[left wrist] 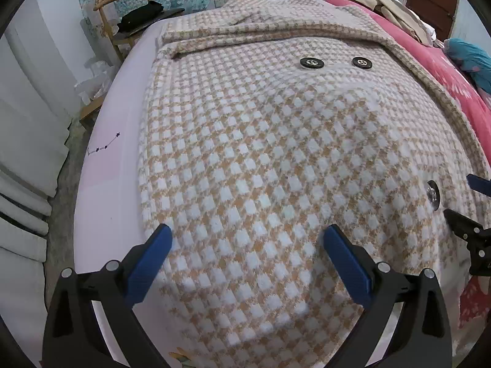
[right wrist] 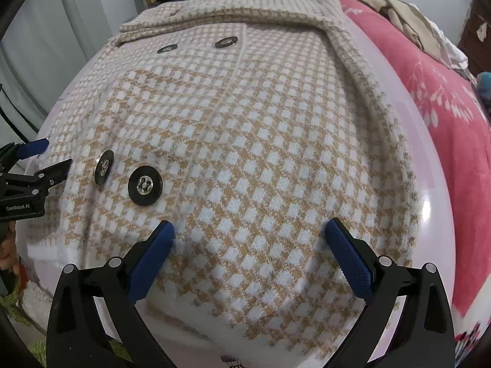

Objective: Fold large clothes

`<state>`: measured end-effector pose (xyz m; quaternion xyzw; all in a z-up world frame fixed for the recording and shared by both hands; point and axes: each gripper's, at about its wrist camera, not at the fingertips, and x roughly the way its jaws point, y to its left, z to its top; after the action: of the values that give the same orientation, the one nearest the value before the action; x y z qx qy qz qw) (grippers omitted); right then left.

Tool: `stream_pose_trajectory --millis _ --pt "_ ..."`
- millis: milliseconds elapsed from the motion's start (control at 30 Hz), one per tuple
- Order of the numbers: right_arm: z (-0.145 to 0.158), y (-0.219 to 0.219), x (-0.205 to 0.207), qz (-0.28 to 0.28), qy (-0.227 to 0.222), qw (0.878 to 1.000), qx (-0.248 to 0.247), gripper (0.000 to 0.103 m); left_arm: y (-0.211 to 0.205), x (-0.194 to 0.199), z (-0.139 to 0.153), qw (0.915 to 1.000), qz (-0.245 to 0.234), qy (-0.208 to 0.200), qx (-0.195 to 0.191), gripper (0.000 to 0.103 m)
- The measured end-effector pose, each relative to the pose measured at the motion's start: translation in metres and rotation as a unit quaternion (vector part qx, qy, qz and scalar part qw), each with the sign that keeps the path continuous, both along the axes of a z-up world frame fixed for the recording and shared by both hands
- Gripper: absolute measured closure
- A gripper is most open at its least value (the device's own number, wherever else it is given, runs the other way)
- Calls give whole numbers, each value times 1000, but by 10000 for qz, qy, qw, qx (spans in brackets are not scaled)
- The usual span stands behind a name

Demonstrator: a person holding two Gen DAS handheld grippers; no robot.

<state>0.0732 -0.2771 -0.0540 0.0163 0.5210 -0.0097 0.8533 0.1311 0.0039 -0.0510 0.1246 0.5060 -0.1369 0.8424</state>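
A tan-and-white houndstooth coat lies spread flat on a pale pink bed sheet, collar at the far end, sleeves folded across the top. It has large black buttons. My left gripper is open and empty, hovering over the coat's near hem on its left half. My right gripper is open and empty over the hem on the right half of the coat. Each gripper shows at the edge of the other's view: the right gripper and the left gripper.
A pink floral blanket lies along the right of the bed with a heap of beige clothes on it. A wooden chair with dark items stands at the far left beside white wall panels.
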Motion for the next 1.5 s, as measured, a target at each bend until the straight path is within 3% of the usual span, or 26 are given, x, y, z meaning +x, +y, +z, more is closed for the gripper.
stream_pose_trajectory --millis 400,1033,1500 --pt "-2 12 -3 -9 -100 9999 -78 8 -1 3 -1 10000 29 82 18 5" --pt "1 18 15 -25 278 9994 -207 8 -4 8 -2 9996 161 222 74 5" --pt "1 18 18 -69 144 9997 -209 8 -4 7 -2 9997 145 169 88 5"
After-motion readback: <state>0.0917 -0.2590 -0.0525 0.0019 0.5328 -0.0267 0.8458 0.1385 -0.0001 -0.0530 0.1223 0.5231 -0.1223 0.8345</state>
